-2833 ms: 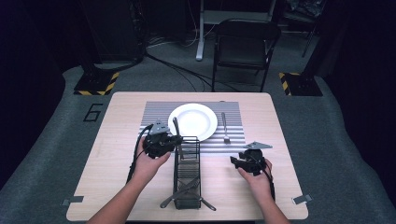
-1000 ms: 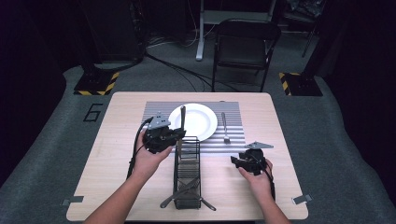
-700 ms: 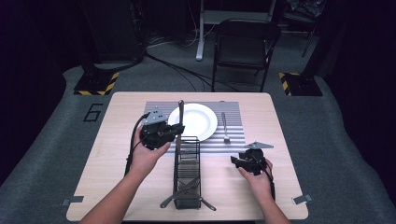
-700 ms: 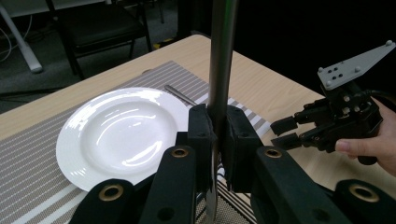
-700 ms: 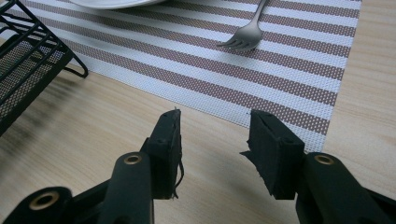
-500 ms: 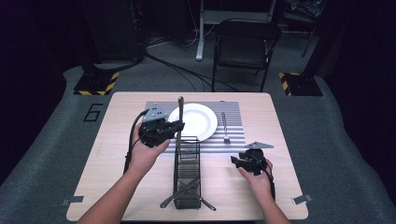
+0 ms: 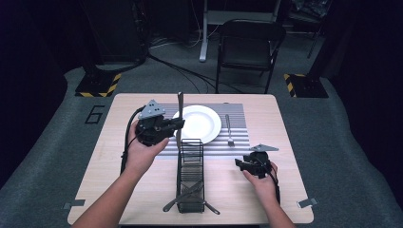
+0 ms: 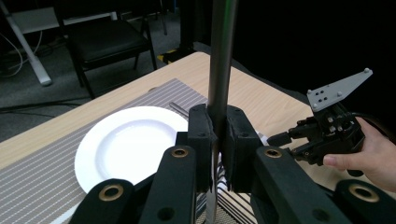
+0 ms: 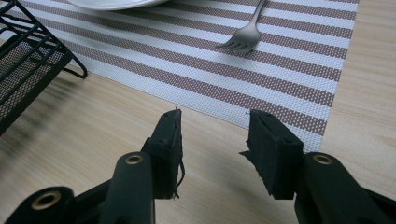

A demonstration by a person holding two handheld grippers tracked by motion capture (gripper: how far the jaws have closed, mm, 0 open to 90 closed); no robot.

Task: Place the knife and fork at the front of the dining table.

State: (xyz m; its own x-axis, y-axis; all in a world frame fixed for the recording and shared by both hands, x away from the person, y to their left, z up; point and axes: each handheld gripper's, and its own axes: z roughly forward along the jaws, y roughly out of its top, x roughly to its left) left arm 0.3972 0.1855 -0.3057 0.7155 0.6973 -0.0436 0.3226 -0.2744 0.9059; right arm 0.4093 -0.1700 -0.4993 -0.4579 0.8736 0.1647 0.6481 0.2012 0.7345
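My left gripper (image 7: 177,125) (image 8: 215,122) is shut on a metal table knife (image 7: 180,101) (image 8: 222,51), held upright with its thick end up. It hovers over the striped placemat (image 7: 237,142), at the left edge of the white plate (image 7: 197,123) (image 8: 126,144). A fork (image 7: 228,129) (image 9: 245,35) lies on the placemat right of the plate. My right gripper (image 7: 243,165) (image 9: 215,135) rests low over bare wood near the placemat's front right corner, open, with nothing between its jaws. It also appears in the left gripper view (image 8: 327,130).
A black wire caddy (image 7: 191,166) (image 9: 23,60) stands lengthwise in the middle of the table, between the two hands, with utensils (image 7: 190,199) crossing at its near end. A folding chair (image 7: 249,47) stands beyond the far edge of the table.
The left gripper has risen and moved away from the caddy toward the far left, carrying the knife up beside the plate. The right gripper has stayed put.
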